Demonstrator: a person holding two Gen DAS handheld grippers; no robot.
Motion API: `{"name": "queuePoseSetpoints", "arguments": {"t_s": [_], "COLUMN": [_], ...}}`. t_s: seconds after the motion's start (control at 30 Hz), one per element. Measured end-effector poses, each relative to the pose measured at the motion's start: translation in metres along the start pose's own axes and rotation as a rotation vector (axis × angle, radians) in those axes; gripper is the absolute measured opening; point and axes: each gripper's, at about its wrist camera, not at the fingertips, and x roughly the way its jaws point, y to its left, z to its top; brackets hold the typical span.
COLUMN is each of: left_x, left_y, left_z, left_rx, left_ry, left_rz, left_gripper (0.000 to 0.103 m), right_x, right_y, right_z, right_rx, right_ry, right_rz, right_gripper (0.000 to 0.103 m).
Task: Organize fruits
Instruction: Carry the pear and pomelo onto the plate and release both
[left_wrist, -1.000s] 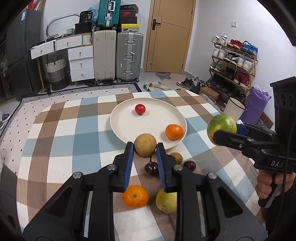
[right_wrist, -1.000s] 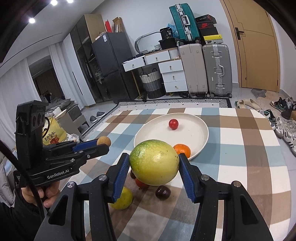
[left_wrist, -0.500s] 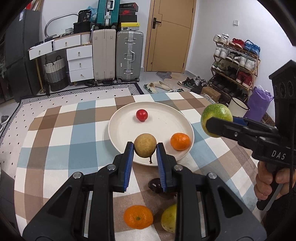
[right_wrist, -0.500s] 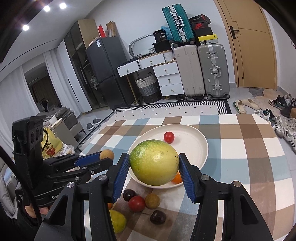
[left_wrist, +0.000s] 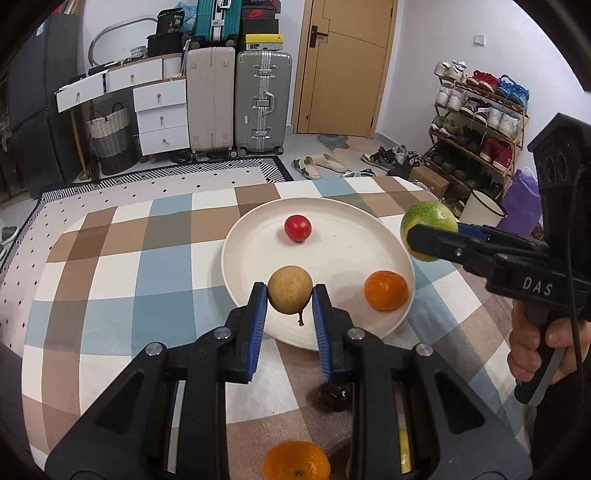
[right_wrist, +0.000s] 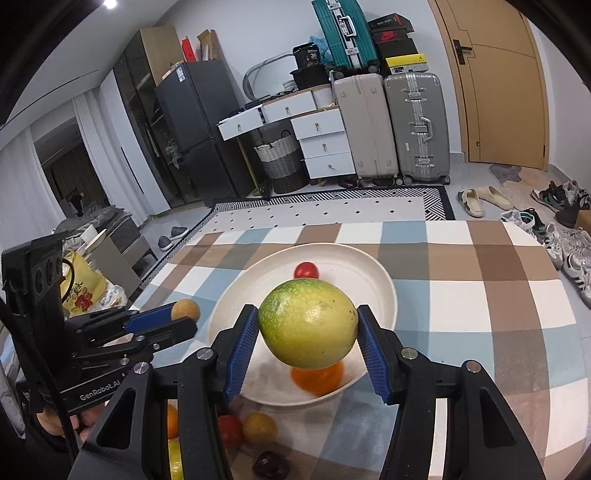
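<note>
Pinching a small brown pear (left_wrist: 290, 294) between its blue pads (left_wrist: 258, 314), the left gripper (left_wrist: 289, 306) holds the fruit stem-down above the near rim of the white plate (left_wrist: 251, 258), while the right gripper (right_wrist: 307, 334) has its fingers clamped on a much bigger green-yellow fruit (right_wrist: 308, 325) over the plate's right side. From where I stand, the big round one looks the riskier of the two: the pads touch it only at its widest sides, so a tilt or a quick release from that height could send it rolling. Right under it sits an orange (left_wrist: 386, 290), and a red tomato (left_wrist: 297, 228) lies further back on the plate; a drop could knock either one off, and the plate's rim is shallow. The two grippers are near each other above the same dish, so lowering both together might bump them. The pear, let go at the rim rather than inside it, could tip out onto the checked cloth (left_wrist: 110, 266). Loose fruit waits there too, another orange (left_wrist: 295, 461) and a dark one (left_wrist: 334, 397) close by the left gripper, easy to nudge on the way back.
</note>
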Motion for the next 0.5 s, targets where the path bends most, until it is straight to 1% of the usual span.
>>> {"name": "queuePoseSetpoints", "arguments": {"t_s": [0.2,0.33,0.5], "left_x": [0.025,0.043,0.050], "left_y": [0.002,0.005,0.004], "left_z": [-0.002,-0.009,-0.011], "left_rx": [0.006,-0.011,-0.006], "left_ry": [0.030,0.072,0.071], "left_rz": [0.000,-0.008,-0.001], "left_gripper": [0.022,0.022,0.022], "right_x": [0.017,0.030,0.039], "right_y": [-0.020,-0.029,-0.034], "right_z": [-0.005,-0.011,-0.015], "right_rx": [0.029,0.036,0.047], "right_ry": [0.010,0.039,0.052], "right_rz": [-0.017,-0.040,-0.051], "right_gripper": [0.054,0.054,0.054]}}
